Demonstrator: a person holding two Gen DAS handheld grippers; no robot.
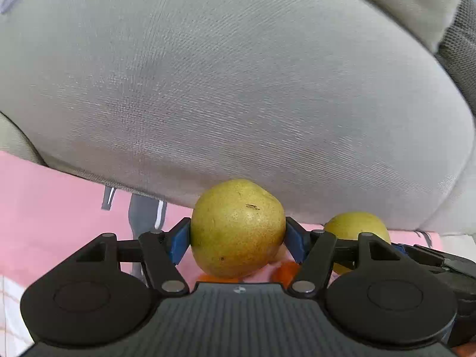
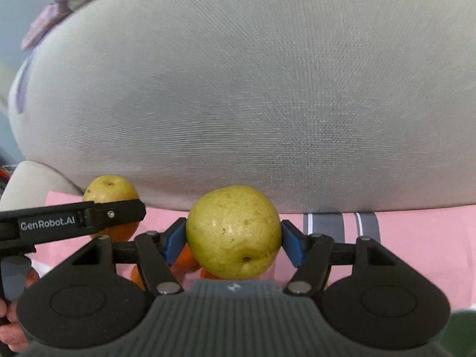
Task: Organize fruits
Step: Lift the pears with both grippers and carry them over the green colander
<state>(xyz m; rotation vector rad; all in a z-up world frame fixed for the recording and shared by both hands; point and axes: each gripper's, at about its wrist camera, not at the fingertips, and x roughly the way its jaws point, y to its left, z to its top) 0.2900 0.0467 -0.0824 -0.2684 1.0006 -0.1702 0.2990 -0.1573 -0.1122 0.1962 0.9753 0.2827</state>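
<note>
My left gripper (image 1: pixel 238 233) is shut on a yellow-green pear (image 1: pixel 236 229), blue pads pressed on both its sides. My right gripper (image 2: pixel 233 235) is shut on a second yellow-green pear (image 2: pixel 233 232) in the same way. Each view shows the other pear off to the side: the right one in the left wrist view (image 1: pixel 357 226), the left one in the right wrist view (image 2: pixel 110 189) behind the left gripper's black body (image 2: pixel 74 223). Oranges (image 2: pixel 186 257) lie below the pears on the pink cloth (image 2: pixel 416 247), partly hidden.
A large grey cushion (image 1: pixel 238 89) fills the background just behind both pears. The pink cloth (image 1: pixel 44 208) has grey and white stripes (image 2: pixel 342 223). A dark green thing (image 2: pixel 461 333) shows at the lower right corner of the right wrist view.
</note>
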